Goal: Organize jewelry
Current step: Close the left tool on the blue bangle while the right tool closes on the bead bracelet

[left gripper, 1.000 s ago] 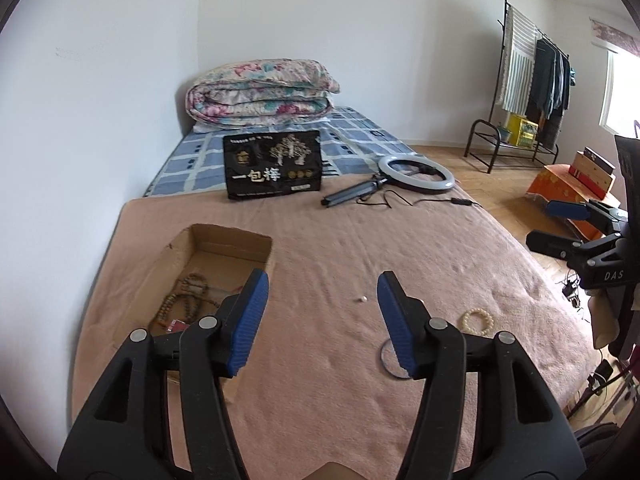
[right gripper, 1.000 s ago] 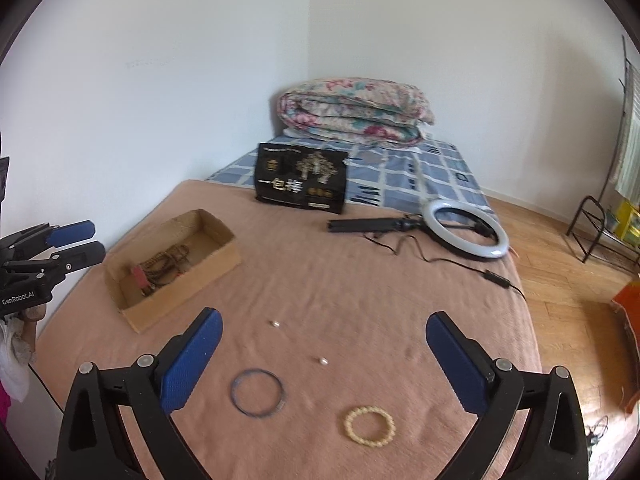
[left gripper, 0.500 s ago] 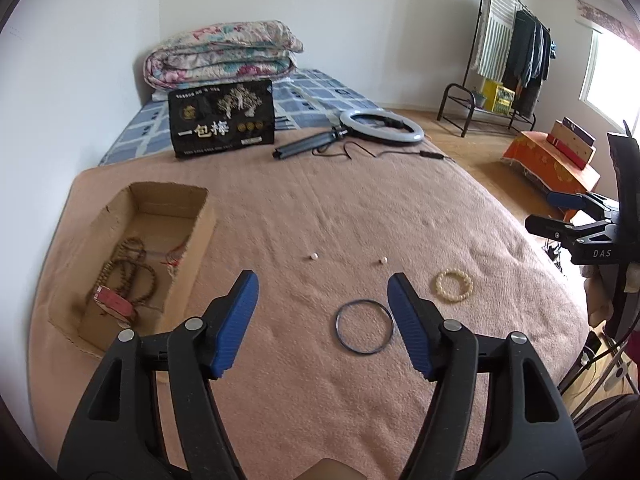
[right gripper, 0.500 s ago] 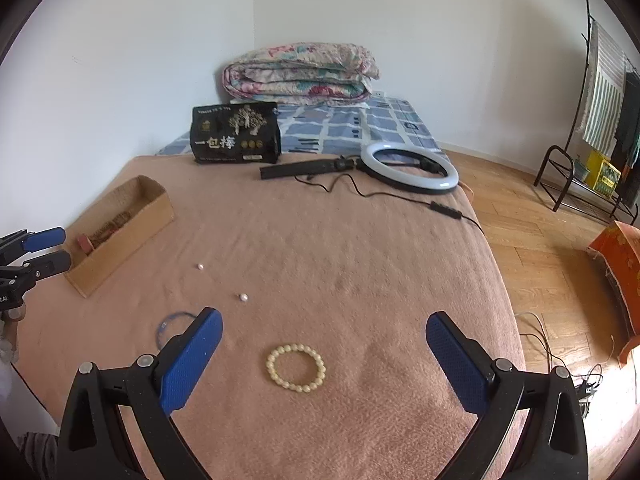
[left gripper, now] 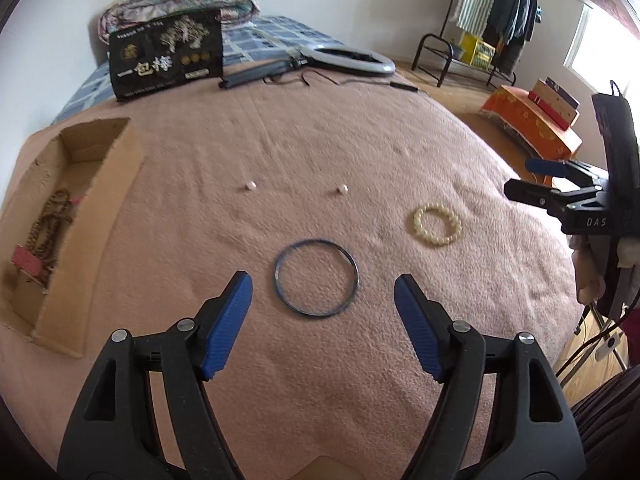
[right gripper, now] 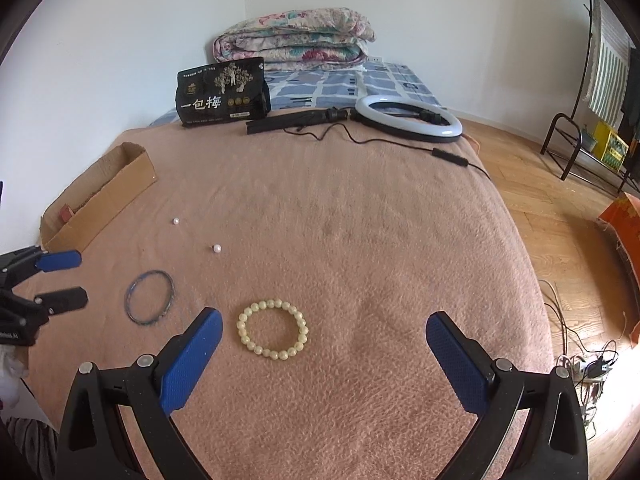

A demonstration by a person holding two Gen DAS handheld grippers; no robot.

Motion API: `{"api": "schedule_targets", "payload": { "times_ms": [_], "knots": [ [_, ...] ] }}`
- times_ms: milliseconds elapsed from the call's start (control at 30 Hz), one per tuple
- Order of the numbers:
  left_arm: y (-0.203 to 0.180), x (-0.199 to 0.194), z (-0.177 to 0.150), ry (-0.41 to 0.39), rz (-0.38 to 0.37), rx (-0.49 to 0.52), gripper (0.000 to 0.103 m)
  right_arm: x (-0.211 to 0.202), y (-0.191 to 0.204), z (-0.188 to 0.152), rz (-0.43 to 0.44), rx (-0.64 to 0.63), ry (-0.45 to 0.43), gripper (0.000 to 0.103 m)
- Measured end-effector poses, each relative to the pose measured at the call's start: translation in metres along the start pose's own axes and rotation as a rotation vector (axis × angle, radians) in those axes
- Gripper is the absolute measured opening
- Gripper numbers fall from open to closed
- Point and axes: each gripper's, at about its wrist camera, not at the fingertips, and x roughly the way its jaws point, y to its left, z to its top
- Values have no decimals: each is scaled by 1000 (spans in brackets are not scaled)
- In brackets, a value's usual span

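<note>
A thin blue bangle lies on the pink blanket just beyond my left gripper, whose jaws are opening with nothing between them. A cream bead bracelet lies flat a little ahead of my right gripper, nearer its left finger; that gripper is wide open and holds nothing. Two loose pearls rest farther up the blanket. At the left, a cardboard box holds brown bead strings and a pink tag. The bangle and my left gripper show at the left of the right wrist view.
A black snack bag, a ring light with its cable, and a folded quilt lie at the bed's far end. A clothes rack and an orange box stand on the wooden floor to the right.
Both grippers have come down toward the blanket and tipped downward. The left one has opened wider and now hangs close over the blue bangle. The right one now hangs near the cream bracelet.
</note>
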Motion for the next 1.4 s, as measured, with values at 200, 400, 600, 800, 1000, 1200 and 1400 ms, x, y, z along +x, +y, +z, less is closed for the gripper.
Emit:
{"api": "schedule_targets", "payload": {
  "times_ms": [200,400,600,800,1000,1200,1400],
  "knots": [
    [-8,32,-4,59,15,23,76,16,2,-10,26,-11,23,103],
    [-10,59,-8,101,50,29,76,35,7,-16,52,-13,49,103],
    [-8,72,-6,104,82,17,76,49,9,-16,59,-20,62,103],
    [-10,80,-4,97,93,16,84,64,21,-15,71,-62,100,103],
    [-7,81,-6,71,86,0,84,78,25,-14,62,-70,135,103],
    [-8,82,-6,65,89,13,83,90,35,-14,60,-112,181,103],
    [-4,80,-6,57,93,4,74,101,36,-15,36,-108,213,103]
  ]
}}
